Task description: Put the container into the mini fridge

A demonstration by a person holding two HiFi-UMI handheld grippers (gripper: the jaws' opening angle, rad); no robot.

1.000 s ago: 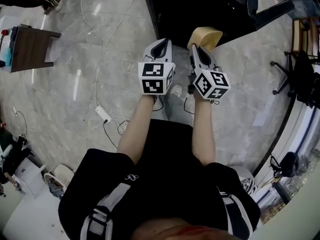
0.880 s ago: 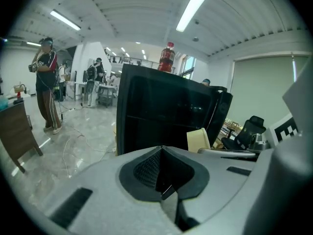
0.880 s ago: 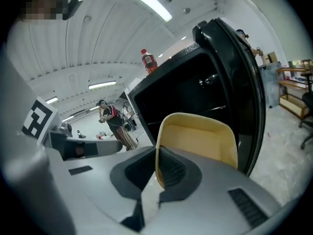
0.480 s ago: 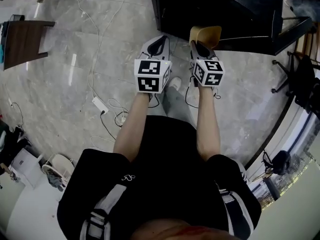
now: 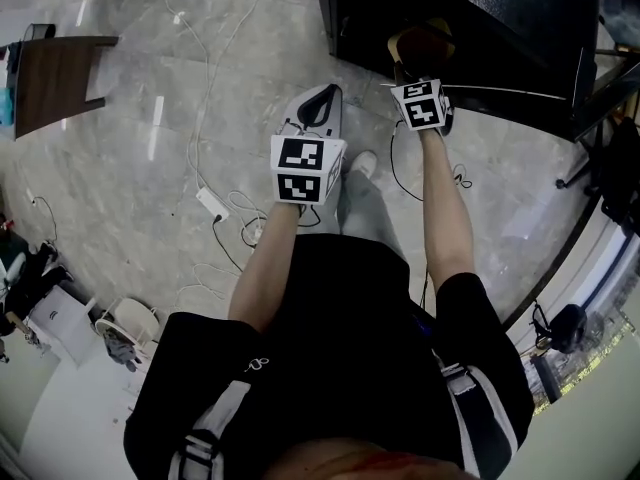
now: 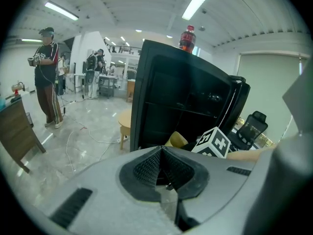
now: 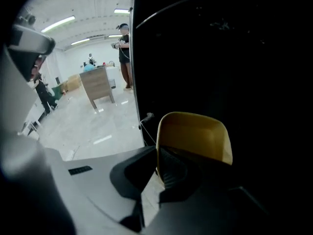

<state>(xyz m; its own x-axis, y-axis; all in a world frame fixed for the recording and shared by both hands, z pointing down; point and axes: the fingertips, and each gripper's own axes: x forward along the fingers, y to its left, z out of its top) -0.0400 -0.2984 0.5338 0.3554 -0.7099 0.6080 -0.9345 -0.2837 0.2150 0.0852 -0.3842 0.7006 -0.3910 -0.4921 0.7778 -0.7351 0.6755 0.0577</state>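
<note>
The yellow container point(image 5: 421, 40) sits tilted in my right gripper point(image 5: 408, 66), which is shut on its rim. It is inside the dark opening of the black mini fridge point(image 5: 470, 13). In the right gripper view the container point(image 7: 194, 135) stands against the fridge's black interior point(image 7: 220, 58), with my right gripper point(image 7: 159, 166) pinching its near wall. My left gripper point(image 5: 318, 101) hangs over the floor just left of the fridge, shut with nothing in it. From the left gripper view point(image 6: 161, 152) I see the fridge front point(image 6: 171, 97) and the container point(image 6: 176, 139).
A red-capped bottle point(image 6: 187, 37) stands on the fridge top. Cables and a power strip point(image 5: 212, 203) lie on the grey floor at left. A wooden side table point(image 5: 55, 78) is at far left, a round stool point(image 6: 125, 121) beside the fridge, and an office chair point(image 6: 252, 126) behind it. A person point(image 6: 48, 77) stands far off.
My right gripper has carried the container forward from in front of the fridge into its dark opening. The left gripper has stayed about where it was, still shut.
</note>
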